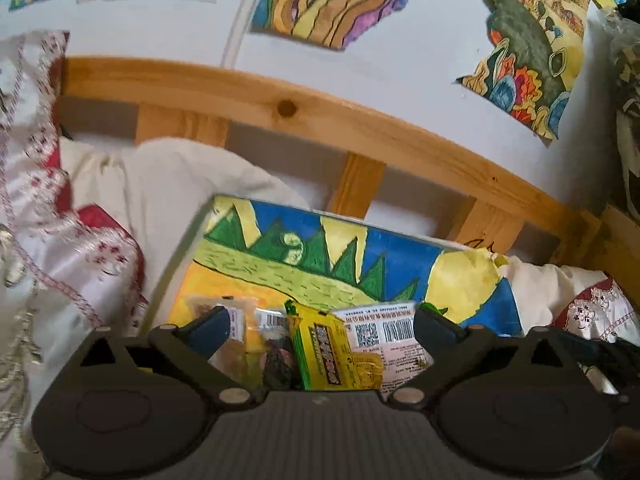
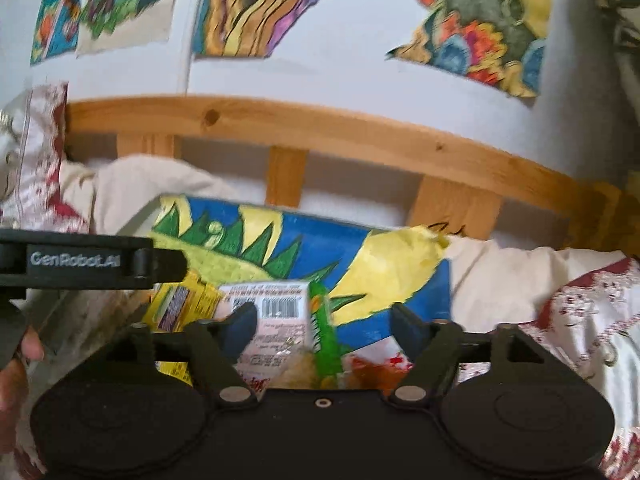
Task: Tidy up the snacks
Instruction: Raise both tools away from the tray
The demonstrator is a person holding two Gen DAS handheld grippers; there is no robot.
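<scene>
- Painted board [image 1: 348, 264]: flat and rigid, lying on soft bedding [image 1: 168, 184]; the snacks heap at its near edge
- Left gripper [image 1: 320, 326] and right gripper [image 2: 322, 320] hover spread wide, grasping nothing
- Crinkly, slippery yellow packet [image 1: 324, 348] and white packet [image 2: 276, 320]: better to pinch one flat edge at a time

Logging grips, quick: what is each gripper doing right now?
Left gripper: open, holding nothing; snack packets lie loose between its fingers.
Right gripper: open, holding nothing.
</scene>
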